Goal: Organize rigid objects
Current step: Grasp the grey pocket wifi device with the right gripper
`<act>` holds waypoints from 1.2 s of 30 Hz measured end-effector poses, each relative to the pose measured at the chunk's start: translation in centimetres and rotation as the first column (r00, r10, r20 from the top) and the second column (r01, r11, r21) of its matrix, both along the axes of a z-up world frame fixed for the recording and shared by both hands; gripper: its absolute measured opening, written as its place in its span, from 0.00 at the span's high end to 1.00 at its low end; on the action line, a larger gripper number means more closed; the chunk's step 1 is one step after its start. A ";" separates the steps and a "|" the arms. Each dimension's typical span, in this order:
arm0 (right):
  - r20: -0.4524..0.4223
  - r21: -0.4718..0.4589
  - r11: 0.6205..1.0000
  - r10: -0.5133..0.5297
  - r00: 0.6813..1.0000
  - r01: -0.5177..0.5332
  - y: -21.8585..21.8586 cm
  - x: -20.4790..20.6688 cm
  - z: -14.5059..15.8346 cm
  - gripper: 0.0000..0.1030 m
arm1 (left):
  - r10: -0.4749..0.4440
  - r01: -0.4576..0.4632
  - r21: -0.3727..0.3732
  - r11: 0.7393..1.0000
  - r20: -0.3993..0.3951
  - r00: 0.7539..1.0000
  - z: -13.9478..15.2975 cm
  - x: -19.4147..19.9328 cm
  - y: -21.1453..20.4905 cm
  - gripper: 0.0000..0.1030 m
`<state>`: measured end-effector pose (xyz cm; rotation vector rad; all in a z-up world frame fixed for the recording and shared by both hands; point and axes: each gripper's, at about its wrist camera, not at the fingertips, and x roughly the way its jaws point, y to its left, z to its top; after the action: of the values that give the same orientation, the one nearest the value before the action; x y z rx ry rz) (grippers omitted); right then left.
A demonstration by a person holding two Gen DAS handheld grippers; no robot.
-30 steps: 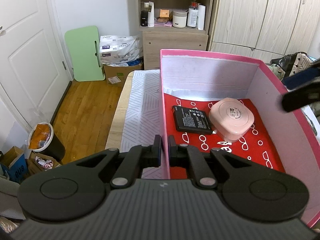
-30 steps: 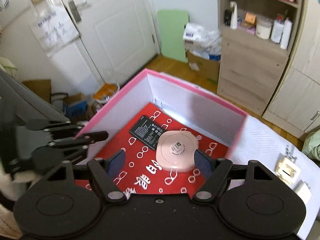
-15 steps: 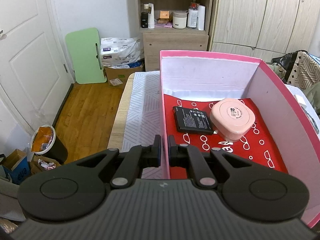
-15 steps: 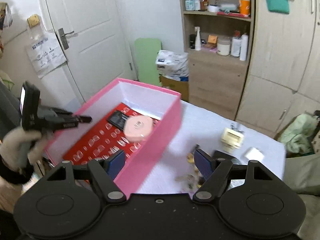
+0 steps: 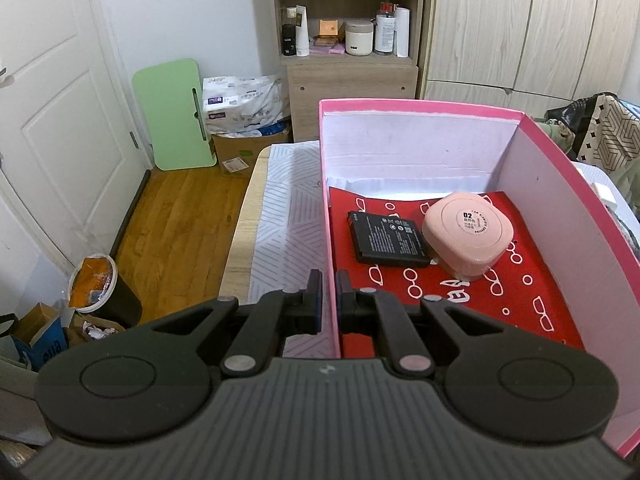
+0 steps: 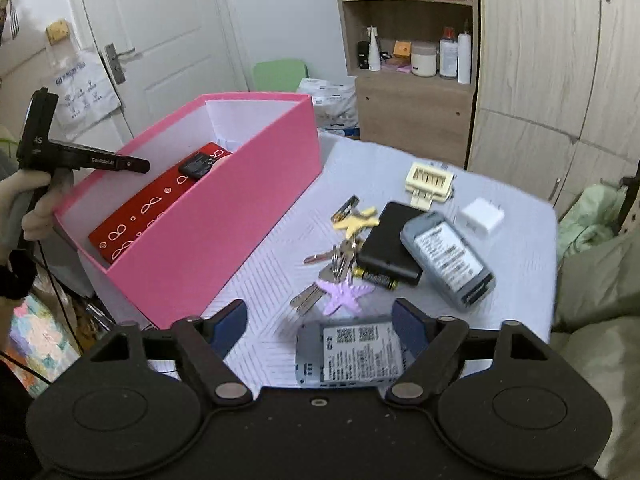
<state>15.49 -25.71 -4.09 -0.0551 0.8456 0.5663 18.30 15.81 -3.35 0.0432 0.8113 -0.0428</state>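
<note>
My left gripper [image 5: 328, 300] is shut on the near left wall of the pink box [image 5: 327, 240]. Inside it, on a red patterned sheet, lie a black battery [image 5: 386, 238] and a pink rounded case [image 5: 466, 238]. My right gripper [image 6: 320, 326] is open and empty over the table, right of the box [image 6: 224, 216]. Between and just ahead of its fingers lies a grey phone back with a white label [image 6: 352, 354]. Beyond it lie a bunch of keys with a purple starfish tag [image 6: 338, 280], an AA battery [image 6: 376, 276], a black power bank [image 6: 390, 244], another grey phone [image 6: 448, 258], a white charger [image 6: 480, 216] and a cream holder [image 6: 430, 180].
The table has a white striped cloth [image 6: 520, 240]. A wooden shelf unit [image 5: 348, 60] and wardrobe [image 5: 520, 28] stand behind it. A door [image 5: 48, 120], a green board [image 5: 172, 116] and a bin [image 5: 100, 288] are to the left, past the table edge.
My right gripper has pulled out of the box and swung right over the loose items on the table. My left gripper has kept its hold on the box wall.
</note>
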 end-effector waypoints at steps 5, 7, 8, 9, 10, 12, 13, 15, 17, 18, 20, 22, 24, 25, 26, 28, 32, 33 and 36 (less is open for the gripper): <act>0.007 -0.015 1.000 0.000 1.000 0.000 -0.1 -0.8 -2.0 0.11 | 0.002 -0.002 0.006 1.000 0.000 1.000 -0.1 0.1 0.1 0.94; 0.006 -0.033 0.999 -0.001 1.000 0.001 -0.1 -1.1 -2.9 0.11 | 0.005 -0.005 0.004 1.000 0.001 1.000 -0.1 0.1 0.1 0.93; 0.007 -0.047 0.999 -0.012 1.000 0.013 -0.1 -1.2 -3.4 0.11 | 0.007 -0.007 0.003 1.000 0.001 1.000 -0.1 0.1 0.1 0.93; 0.012 -0.059 0.998 -0.022 1.000 0.023 -0.1 -1.3 -3.8 0.11 | 0.008 -0.008 0.003 1.000 0.001 1.000 -0.1 0.1 0.1 0.93; 0.021 -0.074 0.997 -0.030 0.999 0.031 -0.1 -1.4 -4.2 0.10 | 0.008 -0.008 0.003 1.000 0.001 1.000 -0.1 0.1 0.0 0.93; 0.039 -0.095 0.995 -0.032 0.999 0.036 -0.1 -1.3 -4.7 0.10 | 0.010 -0.010 0.003 1.000 0.001 1.000 -0.1 0.1 0.1 0.93; 0.048 -0.105 0.994 -0.029 0.998 0.034 0.0 -1.2 -5.0 0.10 | 0.010 -0.010 0.005 1.000 0.001 1.000 -0.1 0.1 0.0 0.93; 0.057 -0.111 0.993 -0.022 0.998 0.028 0.0 -1.0 -5.5 0.10 | 0.011 -0.011 0.005 1.000 0.001 1.000 -0.1 0.1 0.0 0.93; 0.057 -0.121 0.993 -0.010 0.998 0.017 0.1 -0.7 -5.8 0.09 | 0.011 -0.011 0.003 1.000 0.000 1.000 -0.1 0.1 0.0 0.92; 0.055 -0.129 0.991 -0.011 0.998 0.019 0.2 -0.5 -6.0 0.09 | 0.013 -0.013 0.002 1.000 0.000 1.000 -0.1 0.1 0.0 0.92; 0.043 -0.133 0.990 -0.042 0.998 0.047 -0.1 -0.2 -6.1 0.09 | 0.014 -0.014 0.002 1.000 0.001 1.000 0.0 0.0 -0.1 0.92; 0.003 -0.105 0.991 -0.084 0.996 0.084 -1.0 0.1 -5.9 0.09 | 0.014 -0.014 0.001 1.000 0.001 1.000 0.0 0.0 -0.1 0.92; -0.083 -0.046 0.985 -0.171 0.982 0.167 -2.2 0.4 -5.6 0.09 | 0.014 -0.014 0.002 1.000 0.001 1.000 0.0 0.0 -0.1 0.92; -0.122 -0.001 0.980 -0.197 0.973 0.198 -2.7 0.4 -5.4 0.10 | 0.014 -0.014 0.000 1.000 0.001 1.000 0.0 0.0 -0.1 0.92; -0.159 0.038 0.976 -0.206 0.965 0.215 -3.1 0.3 -5.4 0.15 | 0.014 -0.014 -0.002 1.000 0.001 1.000 0.0 -0.1 -0.1 0.92; -0.226 0.098 0.969 -0.202 0.953 0.229 -3.3 0.3 -5.4 0.22 | 0.013 -0.013 -0.003 1.000 0.003 1.000 0.0 -0.1 0.0 0.92; -0.332 0.130 0.948 -0.234 0.914 0.290 -2.5 1.2 -6.1 0.26 | 0.010 -0.010 -0.011 1.000 0.007 1.000 0.0 -0.2 0.1 0.92; -0.332 0.130 0.943 -0.251 0.909 0.308 -2.3 1.4 -6.1 0.26 | 0.008 -0.008 -0.014 1.000 0.010 1.000 0.0 -0.2 0.1 0.92; -0.314 0.117 0.926 -0.307 0.898 0.358 -1.6 2.2 -6.1 0.19 | 0.007 -0.007 -0.018 1.000 0.013 1.000 0.0 -0.1 0.2 0.92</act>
<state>17.70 -27.35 -10.14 0.3356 1.0621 0.3219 18.19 16.00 -3.32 0.0236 0.7983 -0.0434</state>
